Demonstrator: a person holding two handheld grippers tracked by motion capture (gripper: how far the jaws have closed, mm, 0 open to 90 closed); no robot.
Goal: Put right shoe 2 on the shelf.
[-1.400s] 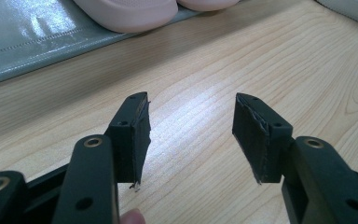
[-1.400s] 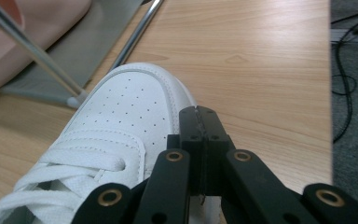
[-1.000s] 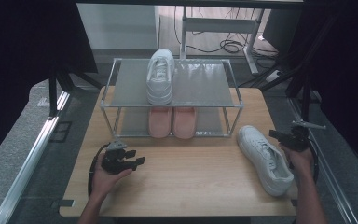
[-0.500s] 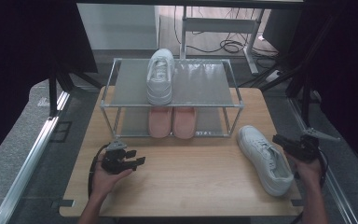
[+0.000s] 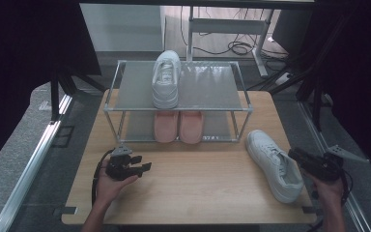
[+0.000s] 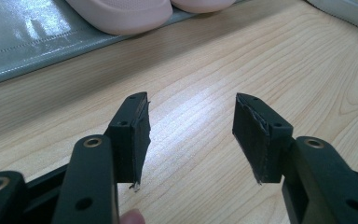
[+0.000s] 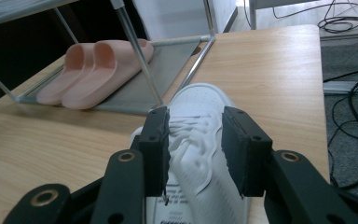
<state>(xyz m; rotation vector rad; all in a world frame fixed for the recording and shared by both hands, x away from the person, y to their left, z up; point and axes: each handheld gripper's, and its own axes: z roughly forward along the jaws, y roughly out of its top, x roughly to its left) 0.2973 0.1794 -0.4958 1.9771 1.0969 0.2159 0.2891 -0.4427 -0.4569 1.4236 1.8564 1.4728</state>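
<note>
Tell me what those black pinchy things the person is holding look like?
Each hand-held gripper is black. The left hand-held gripper has two chunky arms with round bolt holes, ending in flat rectangular fingertip pads covered in frayed black tape. A black cable loops from it. The right hand-held gripper looks the same and carries a grey three-cornered plate. The forearms show no sleeves.

This looks like a lab or test room set up for recording. A small wooden worktop (image 5: 188, 193) stands alone on grey carpet (image 5: 19, 179), with black curtains (image 5: 24, 43) hung to either side. Beyond its far edge, loose cables (image 5: 236, 46) lie on the floor by a metal desk frame (image 5: 232, 24). A floor rail (image 5: 29, 164) runs along its left edge.
</note>
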